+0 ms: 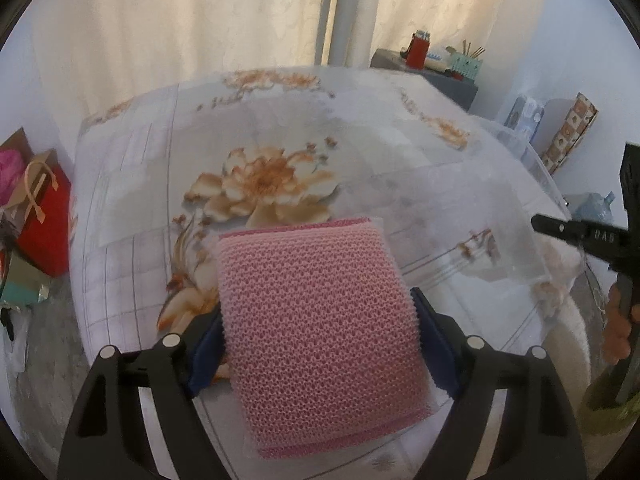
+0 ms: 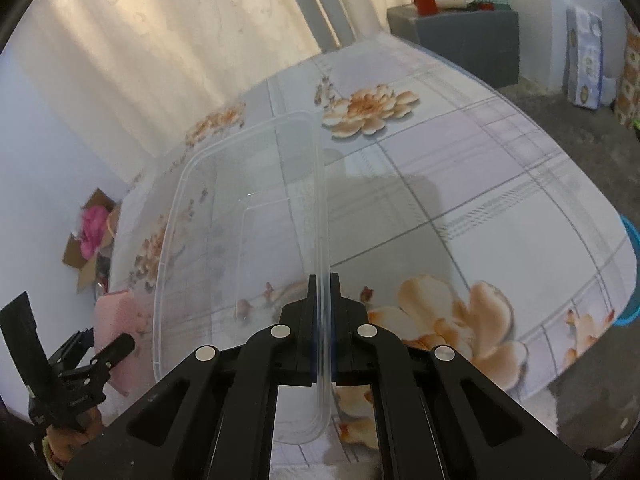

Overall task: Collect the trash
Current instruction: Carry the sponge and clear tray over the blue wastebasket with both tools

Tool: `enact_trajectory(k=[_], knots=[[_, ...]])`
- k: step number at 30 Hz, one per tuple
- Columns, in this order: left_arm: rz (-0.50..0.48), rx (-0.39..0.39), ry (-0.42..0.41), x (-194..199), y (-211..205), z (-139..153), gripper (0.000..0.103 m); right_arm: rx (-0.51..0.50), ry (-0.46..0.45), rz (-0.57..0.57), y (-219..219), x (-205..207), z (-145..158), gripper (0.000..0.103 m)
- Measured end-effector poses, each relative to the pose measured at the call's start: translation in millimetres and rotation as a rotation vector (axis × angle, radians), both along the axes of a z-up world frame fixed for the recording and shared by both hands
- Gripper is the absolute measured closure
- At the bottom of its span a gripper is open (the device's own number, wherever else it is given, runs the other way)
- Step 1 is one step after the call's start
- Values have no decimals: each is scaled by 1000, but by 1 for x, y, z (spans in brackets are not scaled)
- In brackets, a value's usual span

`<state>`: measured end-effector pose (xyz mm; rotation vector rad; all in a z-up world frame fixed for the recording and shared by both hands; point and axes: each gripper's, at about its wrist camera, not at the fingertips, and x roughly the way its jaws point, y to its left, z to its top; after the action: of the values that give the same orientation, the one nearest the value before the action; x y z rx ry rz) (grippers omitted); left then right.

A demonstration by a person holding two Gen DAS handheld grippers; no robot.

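My left gripper (image 1: 318, 344) has its fingers (image 1: 434, 344) spread wide, and they squeeze a pink knitted cloth (image 1: 316, 320) from both sides. The cloth sticks out past the fingertips, above the flowery desk (image 1: 140, 184). My right gripper (image 2: 323, 292) has its fingers pressed tight together on the thin edge of a clear plastic box (image 2: 224, 240). The box stretches out ahead of those fingers and to their left, over the desk.

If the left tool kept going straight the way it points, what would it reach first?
Holding the pink sponge, the left tool points down at the floral tablecloth. The sponge's far edge would probably touch the cloth first; depth is unclear.
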<state>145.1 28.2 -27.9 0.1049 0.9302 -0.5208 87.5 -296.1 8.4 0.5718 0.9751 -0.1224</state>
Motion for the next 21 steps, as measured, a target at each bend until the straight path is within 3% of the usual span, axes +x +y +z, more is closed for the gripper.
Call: enact_trajectory(k=[10,21], knots=[[-137,-31,-46,-12,-68,33,22,53,-98,-105,-44,-51,22,100],[-357,-81,-50,-32,-185,56,22,51,-124,-331,-126,-130,26,100]])
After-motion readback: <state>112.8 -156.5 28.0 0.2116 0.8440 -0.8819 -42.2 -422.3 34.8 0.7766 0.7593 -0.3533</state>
